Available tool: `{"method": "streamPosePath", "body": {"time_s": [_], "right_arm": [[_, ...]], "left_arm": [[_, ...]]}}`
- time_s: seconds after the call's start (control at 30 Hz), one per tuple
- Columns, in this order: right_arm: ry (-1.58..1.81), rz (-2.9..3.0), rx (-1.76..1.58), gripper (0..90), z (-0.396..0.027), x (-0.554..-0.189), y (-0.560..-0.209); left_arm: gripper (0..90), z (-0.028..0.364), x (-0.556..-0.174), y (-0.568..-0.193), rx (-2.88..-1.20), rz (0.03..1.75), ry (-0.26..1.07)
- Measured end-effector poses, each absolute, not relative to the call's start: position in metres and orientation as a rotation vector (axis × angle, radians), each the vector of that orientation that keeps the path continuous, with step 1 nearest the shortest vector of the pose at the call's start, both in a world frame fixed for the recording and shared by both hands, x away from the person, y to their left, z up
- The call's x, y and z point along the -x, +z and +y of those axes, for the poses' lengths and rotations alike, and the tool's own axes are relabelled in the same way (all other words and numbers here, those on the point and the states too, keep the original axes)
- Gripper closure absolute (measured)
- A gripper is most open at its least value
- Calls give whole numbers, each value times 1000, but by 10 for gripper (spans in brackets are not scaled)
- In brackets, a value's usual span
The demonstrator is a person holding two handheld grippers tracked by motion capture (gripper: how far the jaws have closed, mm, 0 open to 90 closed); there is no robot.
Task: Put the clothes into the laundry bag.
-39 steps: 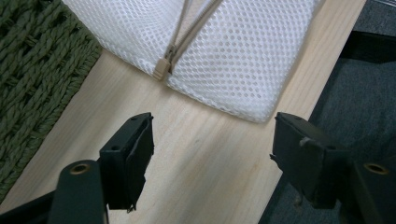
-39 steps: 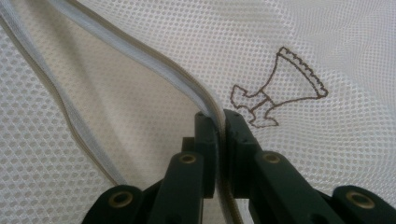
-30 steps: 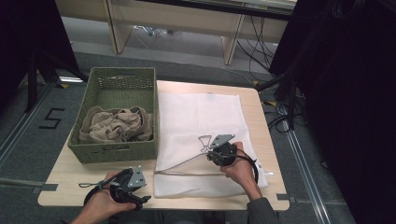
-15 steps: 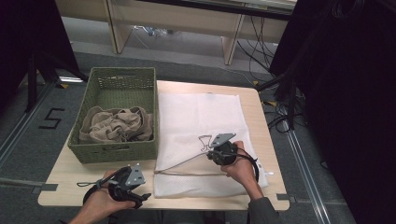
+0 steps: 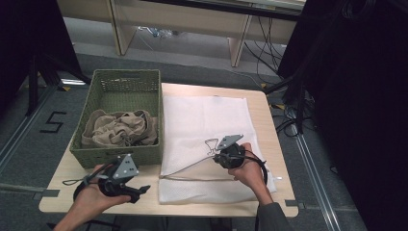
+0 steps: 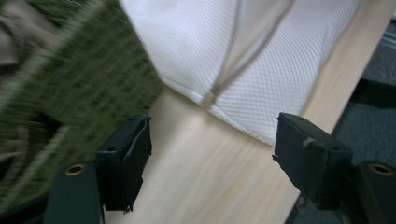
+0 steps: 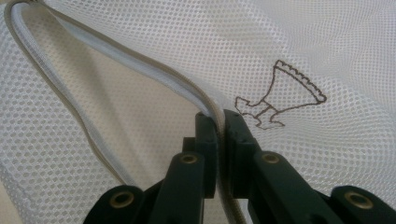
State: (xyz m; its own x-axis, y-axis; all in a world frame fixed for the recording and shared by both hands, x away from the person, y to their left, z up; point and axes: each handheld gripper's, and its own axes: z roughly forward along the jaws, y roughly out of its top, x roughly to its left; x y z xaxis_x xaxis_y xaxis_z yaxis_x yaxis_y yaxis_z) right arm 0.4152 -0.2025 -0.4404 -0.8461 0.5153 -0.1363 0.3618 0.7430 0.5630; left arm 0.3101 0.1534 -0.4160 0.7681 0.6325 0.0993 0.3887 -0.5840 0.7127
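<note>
A white mesh laundry bag (image 5: 207, 120) lies flat on the wooden table (image 5: 272, 139), its zipper opening gaping toward the front left. My right gripper (image 5: 215, 153) is shut on the bag's zipper edge (image 7: 140, 60), next to a small printed emblem (image 7: 280, 93). In the right gripper view the jaws (image 7: 222, 116) pinch the edge and lift it slightly. My left gripper (image 5: 141, 189) is raised over the table's front left corner, open, with nothing between its fingers. In the left gripper view it (image 6: 212, 135) faces the bag's near corner (image 6: 210, 98).
A green woven basket (image 5: 120, 74) stands at the table's left side, holding crumpled beige clothes (image 5: 120, 127). Its wall (image 6: 93, 79) is close beside my left gripper. Dark floor, cables and a bench surround the table.
My left hand has lifted its gripper off the table front and drawn it slightly left. The right gripper has kept still, holding the zipper edge.
</note>
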Motion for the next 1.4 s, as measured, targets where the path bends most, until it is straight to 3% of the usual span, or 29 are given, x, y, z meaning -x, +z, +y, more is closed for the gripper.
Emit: {"method": "streamPosePath", "body": {"time_s": [0.2,0.5,0.57,0.73,1.1,1.4], "right_arm": [[761,2669,-675,864,-202,-415,-441],[753,2669,-672,863,-201,-415,-441],[761,2677,-673,863,-202,-415,-442],[758,2681,-672,863,-202,-415,-442],[752,2679,-663,861,-202,-415,-443],[754,2691,-656,860,-202,-416,-444]], "left_arm": [[256,175,-327,-378,-2240,807,556],[219,195,-377,-361,-2228,953,553],[200,200,-392,-362,-2193,994,475],[214,202,-426,-374,-2237,1069,461],[220,192,-470,-396,-2357,1129,423],[201,187,-497,-405,-2371,1187,294]]}}
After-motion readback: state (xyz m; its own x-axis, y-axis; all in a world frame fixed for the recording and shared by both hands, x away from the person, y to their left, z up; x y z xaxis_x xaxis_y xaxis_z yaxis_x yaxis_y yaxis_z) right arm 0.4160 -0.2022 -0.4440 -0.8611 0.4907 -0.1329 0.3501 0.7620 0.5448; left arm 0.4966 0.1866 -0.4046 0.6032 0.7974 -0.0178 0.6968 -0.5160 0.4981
